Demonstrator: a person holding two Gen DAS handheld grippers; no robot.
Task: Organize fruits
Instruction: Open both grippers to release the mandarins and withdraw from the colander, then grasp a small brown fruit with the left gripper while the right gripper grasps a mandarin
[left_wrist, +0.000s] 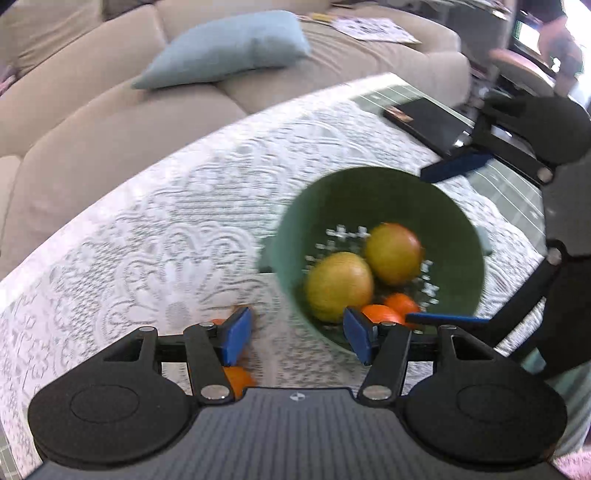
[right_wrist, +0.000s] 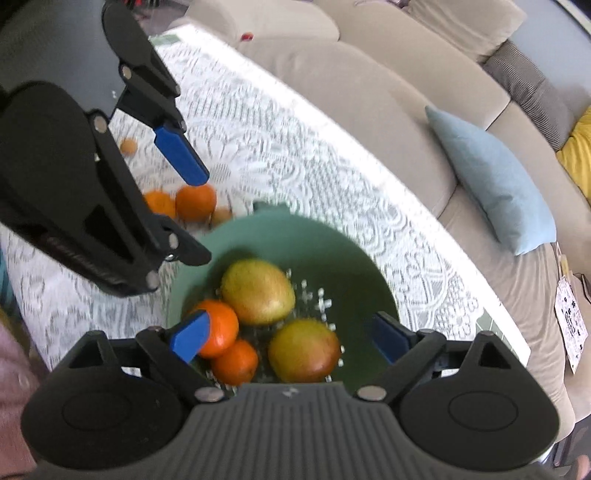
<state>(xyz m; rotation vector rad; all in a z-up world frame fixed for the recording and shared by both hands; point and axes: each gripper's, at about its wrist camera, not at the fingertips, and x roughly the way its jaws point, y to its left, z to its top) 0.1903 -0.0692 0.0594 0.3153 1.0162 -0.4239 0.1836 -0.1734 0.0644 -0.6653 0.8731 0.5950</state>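
A green perforated bowl (left_wrist: 369, 192) stands on the lace-covered table; it also shows in the right wrist view (right_wrist: 295, 236). It holds two yellow-red mangoes (left_wrist: 340, 286) (right_wrist: 258, 290) and two oranges (left_wrist: 380, 314) (right_wrist: 221, 326). My left gripper (left_wrist: 295, 334) is open and empty, just left of the bowl's near rim, above an orange on the cloth (left_wrist: 238, 380). My right gripper (right_wrist: 291, 338) is open and empty, over the bowl. Two more oranges (right_wrist: 195, 201) and small brownish fruits (right_wrist: 128, 146) lie on the table beyond the left gripper (right_wrist: 184, 206).
The white lace cloth (left_wrist: 166, 221) covers the table. A black book (left_wrist: 424, 118) lies at the far right. A beige sofa (left_wrist: 110, 92) with a light blue cushion (left_wrist: 229, 48) runs along the table's far edge.
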